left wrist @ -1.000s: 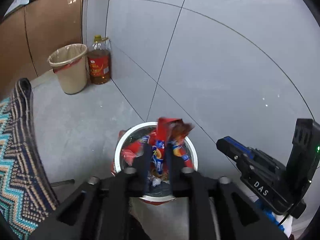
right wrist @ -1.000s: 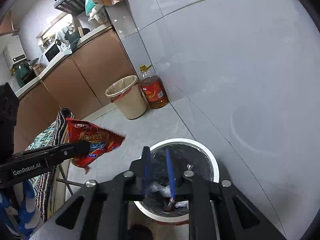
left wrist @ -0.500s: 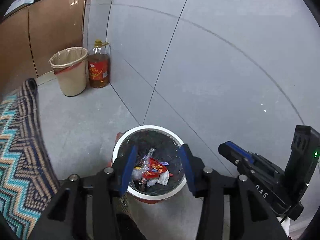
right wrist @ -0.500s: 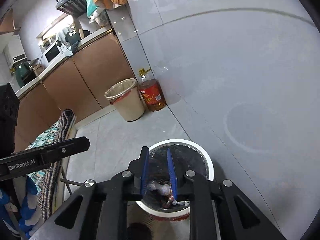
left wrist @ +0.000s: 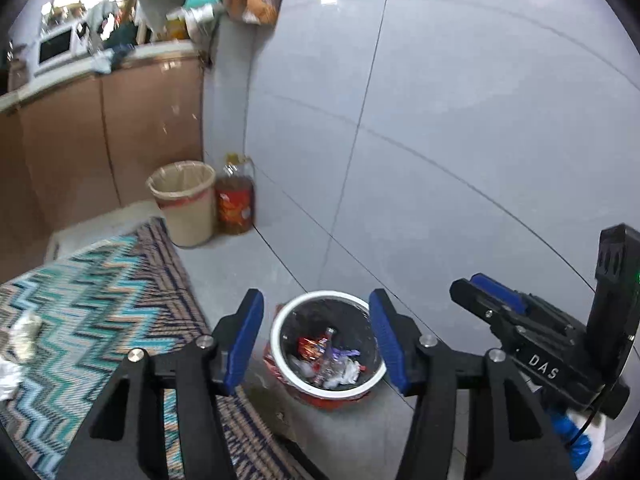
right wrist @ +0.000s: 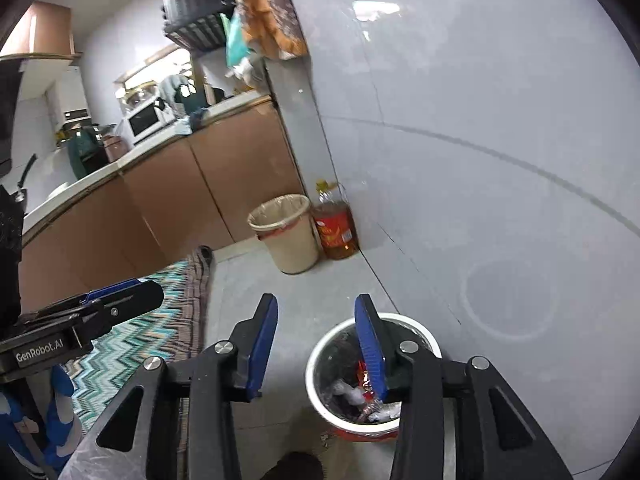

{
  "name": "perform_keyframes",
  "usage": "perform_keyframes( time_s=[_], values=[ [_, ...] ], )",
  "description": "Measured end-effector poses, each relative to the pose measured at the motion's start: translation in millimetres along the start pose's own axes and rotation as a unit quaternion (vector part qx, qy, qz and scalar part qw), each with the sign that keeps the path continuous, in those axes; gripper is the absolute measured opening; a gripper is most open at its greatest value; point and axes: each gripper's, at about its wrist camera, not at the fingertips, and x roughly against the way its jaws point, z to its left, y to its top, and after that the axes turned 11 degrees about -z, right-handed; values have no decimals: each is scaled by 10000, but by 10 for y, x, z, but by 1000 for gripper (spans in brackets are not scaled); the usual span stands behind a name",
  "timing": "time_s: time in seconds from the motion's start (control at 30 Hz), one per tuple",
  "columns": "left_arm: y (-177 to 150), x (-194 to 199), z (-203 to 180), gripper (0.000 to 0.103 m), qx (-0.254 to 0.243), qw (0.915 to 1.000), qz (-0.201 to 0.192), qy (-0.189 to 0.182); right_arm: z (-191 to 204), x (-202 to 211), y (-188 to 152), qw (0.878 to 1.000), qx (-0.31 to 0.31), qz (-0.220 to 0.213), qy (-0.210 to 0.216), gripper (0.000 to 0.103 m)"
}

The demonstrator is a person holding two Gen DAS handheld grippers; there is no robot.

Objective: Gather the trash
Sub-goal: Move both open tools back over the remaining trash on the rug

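Our left gripper (left wrist: 316,334) has its jaws spread wide and empty; the red wrapper (left wrist: 310,346) they pinched a second ago now lies in the bin (left wrist: 280,320) on the floor below. Our right gripper (right wrist: 316,344) has parted its jaws too, holding nothing. That piece is done, we judge; crumpled scraps (left wrist: 24,334) wait at the surface's left edge, on the zigzag cloth (left wrist: 100,292). Beyond: another bin (left wrist: 182,204), an oil bottle (left wrist: 235,204), cabinets (left wrist: 100,140).
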Motion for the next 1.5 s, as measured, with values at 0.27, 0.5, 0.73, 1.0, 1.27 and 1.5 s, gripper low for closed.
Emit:
perform_keyframes(
  time_s=[0.27,0.5,0.73,1.0,1.27,1.5],
  values=[
    [26,841,130,56,-371,9969,-567,395,558,408,109,9984,343,-281,352,44],
    [-8,1500,328,58,-389,9916,-999,717,1039,661,186,9943,625,-460,732,46],
    [-67,1991,506,58,-304,9854,-1371,966,1450,872,214,9892,891,-599,995,52],
    [-168,2459,618,73,-272,9776,-1621,1317,1784,1057,178,9846,1133,-670,1152,66],
    [-316,2899,816,76,-134,9695,-1858,1593,2106,1243,65,9805,1365,-742,1202,84],
    [-405,3223,973,77,16,9630,-2026,1777,2332,1343,-11,9763,1526,-709,1361,86]
  ],
)
